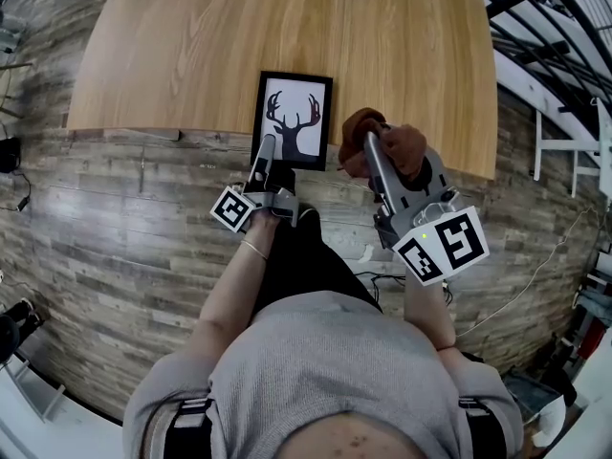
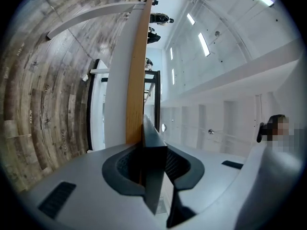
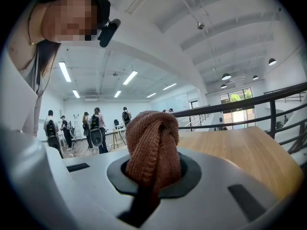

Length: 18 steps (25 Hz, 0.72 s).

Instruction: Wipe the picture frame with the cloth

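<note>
Nearest the person, just right of the picture frame [image 1: 298, 113], the right gripper [image 1: 369, 146] has its jaws clamped on a bunched rust-brown cloth [image 1: 404, 146]. The wad bulges past the tips, ready to serve as a wiping pad. The left gripper [image 1: 267, 147] meets the frame's near edge, which appears to overhang the table [image 1: 287, 27]. Its jaws bracket that edge slightly apart, seemingly to steady it. Beyond the frame the tabletop runs on.

Below me: light wooden surface [image 1: 382, 46], grey plank floor [image 1: 115, 218] beside it; far off, people with backpacks [image 3: 96, 126] and a dark railing [image 3: 249, 104].
</note>
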Each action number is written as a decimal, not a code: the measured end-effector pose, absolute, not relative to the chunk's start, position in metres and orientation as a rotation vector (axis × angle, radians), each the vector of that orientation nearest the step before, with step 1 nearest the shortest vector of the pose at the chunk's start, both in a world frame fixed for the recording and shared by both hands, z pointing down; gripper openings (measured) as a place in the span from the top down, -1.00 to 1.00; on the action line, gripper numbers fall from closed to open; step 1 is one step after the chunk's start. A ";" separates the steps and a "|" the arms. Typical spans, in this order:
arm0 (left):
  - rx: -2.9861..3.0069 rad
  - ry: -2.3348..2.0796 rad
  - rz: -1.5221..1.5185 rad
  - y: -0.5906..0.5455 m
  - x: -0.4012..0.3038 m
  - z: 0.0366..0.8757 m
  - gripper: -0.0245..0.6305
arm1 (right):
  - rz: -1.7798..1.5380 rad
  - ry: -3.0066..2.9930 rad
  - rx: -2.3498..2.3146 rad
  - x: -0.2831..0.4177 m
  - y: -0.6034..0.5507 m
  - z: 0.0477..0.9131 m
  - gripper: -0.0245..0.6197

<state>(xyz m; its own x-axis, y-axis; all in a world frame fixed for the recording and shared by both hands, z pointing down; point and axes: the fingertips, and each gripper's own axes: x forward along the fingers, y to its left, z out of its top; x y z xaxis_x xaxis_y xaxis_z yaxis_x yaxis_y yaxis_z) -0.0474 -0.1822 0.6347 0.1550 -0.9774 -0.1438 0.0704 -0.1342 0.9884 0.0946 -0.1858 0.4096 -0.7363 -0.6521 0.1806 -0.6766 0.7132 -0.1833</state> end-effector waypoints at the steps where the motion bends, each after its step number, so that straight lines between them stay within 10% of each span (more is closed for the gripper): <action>1: 1.354 -0.971 -1.218 -0.182 -0.047 0.632 0.66 | 0.365 -2.816 1.089 0.094 -0.186 0.410 0.78; 9: 1.449 -0.883 -1.237 -0.177 -0.047 0.613 -0.01 | 0.379 -2.869 1.035 0.081 -0.181 0.401 0.78; 18: 1.426 -0.901 -1.211 -0.167 -0.051 0.626 -0.08 | 0.380 -2.895 0.986 0.071 -0.175 0.399 0.78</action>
<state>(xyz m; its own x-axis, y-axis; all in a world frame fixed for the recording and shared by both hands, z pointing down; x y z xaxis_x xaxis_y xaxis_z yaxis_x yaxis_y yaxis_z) -0.0513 -0.1671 0.6256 0.2155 -0.9526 -0.2146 0.0677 -0.2047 0.9765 0.0709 -0.1747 0.3989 -0.7936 -0.5933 0.1351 -0.6080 0.7649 -0.2125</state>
